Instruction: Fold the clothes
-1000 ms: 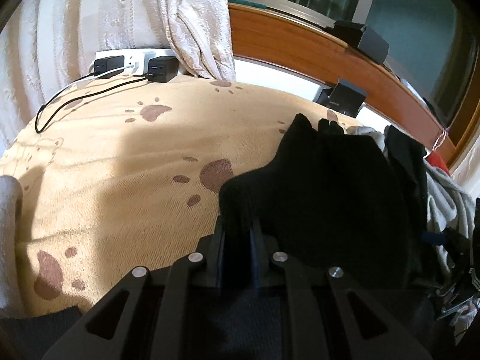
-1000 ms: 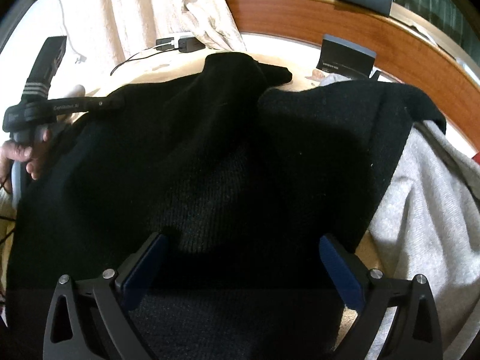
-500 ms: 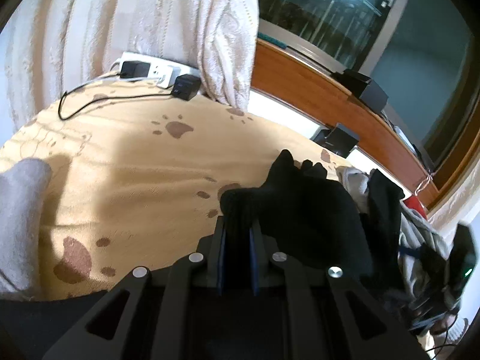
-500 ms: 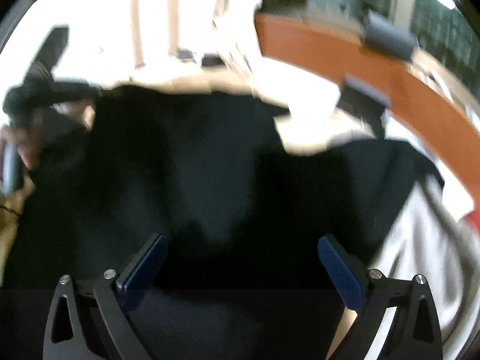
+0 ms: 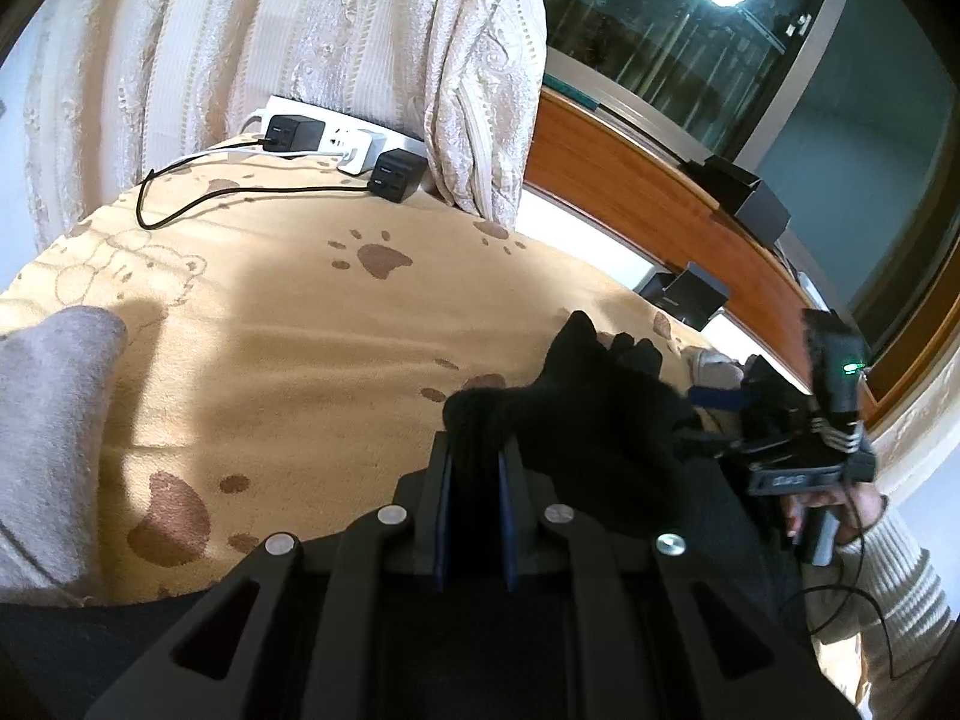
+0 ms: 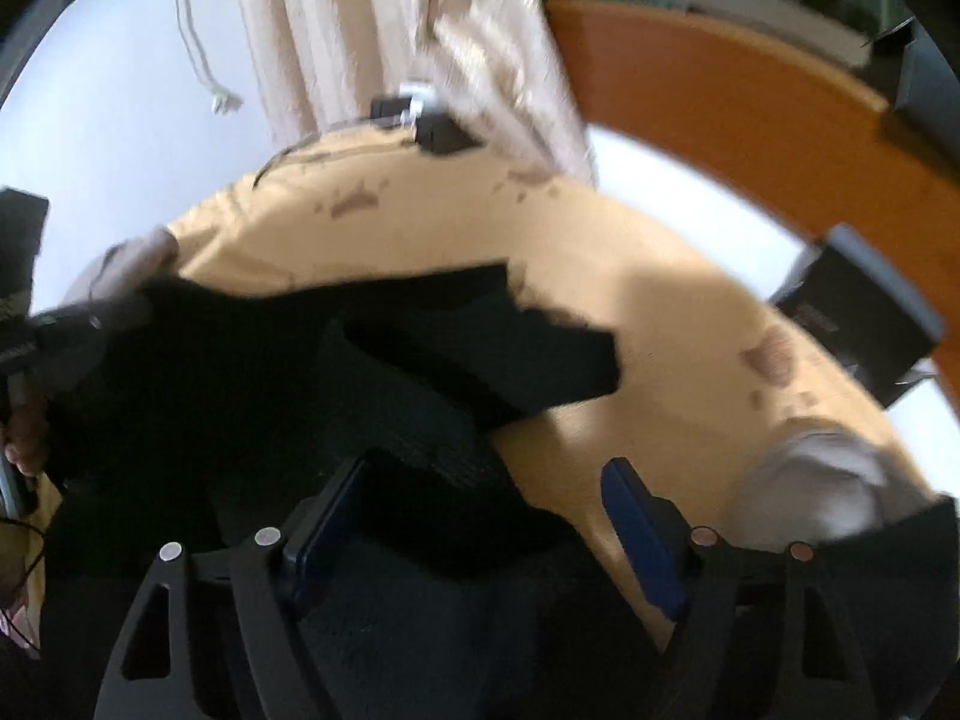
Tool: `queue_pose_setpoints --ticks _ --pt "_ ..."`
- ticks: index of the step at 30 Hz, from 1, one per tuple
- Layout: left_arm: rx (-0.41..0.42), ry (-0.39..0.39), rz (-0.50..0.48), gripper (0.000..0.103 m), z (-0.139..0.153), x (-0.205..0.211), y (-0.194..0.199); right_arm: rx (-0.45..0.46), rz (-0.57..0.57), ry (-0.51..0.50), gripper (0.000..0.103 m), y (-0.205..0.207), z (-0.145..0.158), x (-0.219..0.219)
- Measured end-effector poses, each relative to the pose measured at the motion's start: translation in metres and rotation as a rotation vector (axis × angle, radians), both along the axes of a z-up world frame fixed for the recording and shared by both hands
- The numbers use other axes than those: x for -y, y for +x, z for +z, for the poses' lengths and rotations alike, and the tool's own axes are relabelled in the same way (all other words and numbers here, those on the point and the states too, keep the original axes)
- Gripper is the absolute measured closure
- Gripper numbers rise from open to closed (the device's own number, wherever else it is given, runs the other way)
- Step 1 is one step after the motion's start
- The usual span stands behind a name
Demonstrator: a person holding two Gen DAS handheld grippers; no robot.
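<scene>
Black gripper frames, blue-padded fingers (image 5: pixel 445 498), silver screws, cream ribbed sleeve (image 5: pixel 888 564)

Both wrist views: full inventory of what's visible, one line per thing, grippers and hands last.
black garment: 1, black, on the blanket, one edge pinched in the left gripper
blanket: 1, tan with brown paw prints, covers the surface
grey cloth: 1, grey, blanket's left edge
curtain: 1, cream, behind the blanket
power strip: 1, white with black chargers, below the curtain
window ledge: 1, brown wood, right
left gripper: black, blue pads, shut on black garment
right gripper: black, blue pads, jaws closing, garment between them, pads not yet pressing
right hand: cream ribbed sleeve, holding the right gripper's handle
</scene>
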State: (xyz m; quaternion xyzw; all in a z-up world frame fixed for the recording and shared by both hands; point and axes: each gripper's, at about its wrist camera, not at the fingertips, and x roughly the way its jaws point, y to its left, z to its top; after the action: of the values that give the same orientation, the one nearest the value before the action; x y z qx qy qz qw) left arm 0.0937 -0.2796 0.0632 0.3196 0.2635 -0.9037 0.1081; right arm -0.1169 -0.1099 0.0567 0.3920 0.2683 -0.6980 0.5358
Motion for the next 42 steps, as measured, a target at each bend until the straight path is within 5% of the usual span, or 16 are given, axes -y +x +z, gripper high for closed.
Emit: queue_pose_setpoints --ticks 3,5,6,11,20,29,33,35,37,38,42 --pt "-0.005 -0.001 0.0 0.088 0.001 0.0 0.0 -0.001 0.031 0.03 0.041 0.002 -0.013 0.007" --pt "-0.008 -0.001 0.0 0.088 0.001 0.0 0.0 0.001 0.056 0.019 0.082 0.007 -0.011 0.006" --pt "-0.009 0.0 0.0 0.088 0.0 0.0 0.0 0.012 0.072 0.018 0.089 0.009 -0.01 0.005" --pt "-0.037 0.0 -0.002 0.088 0.004 -0.001 0.002 -0.07 0.03 -0.008 0.093 0.025 0.002 -0.006" --pt "-0.143 -0.024 0.005 0.088 0.034 -0.008 0.014 -0.196 -0.15 -0.258 0.093 0.038 0.092 -0.074" --pt "-0.364 -0.154 0.058 0.088 0.125 -0.02 0.062 -0.277 -0.205 -0.458 0.093 0.081 0.175 -0.127" --pt "-0.401 -0.175 -0.034 0.088 0.159 -0.029 0.082 -0.321 -0.203 -0.52 0.093 0.108 0.201 -0.154" --pt "-0.365 -0.177 -0.12 0.08 0.161 -0.036 0.083 -0.334 -0.201 -0.545 0.093 0.12 0.208 -0.166" --pt "-0.32 -0.15 -0.199 0.022 0.15 -0.043 0.075 -0.331 -0.207 -0.548 0.093 0.13 0.206 -0.182" --pt "-0.297 -0.136 -0.238 0.012 0.144 -0.047 0.07 -0.329 -0.21 -0.55 0.093 0.135 0.206 -0.19" --pt "-0.183 -0.04 -0.36 0.009 0.098 -0.065 0.042 -0.304 -0.244 -0.535 0.093 0.155 0.184 -0.225"
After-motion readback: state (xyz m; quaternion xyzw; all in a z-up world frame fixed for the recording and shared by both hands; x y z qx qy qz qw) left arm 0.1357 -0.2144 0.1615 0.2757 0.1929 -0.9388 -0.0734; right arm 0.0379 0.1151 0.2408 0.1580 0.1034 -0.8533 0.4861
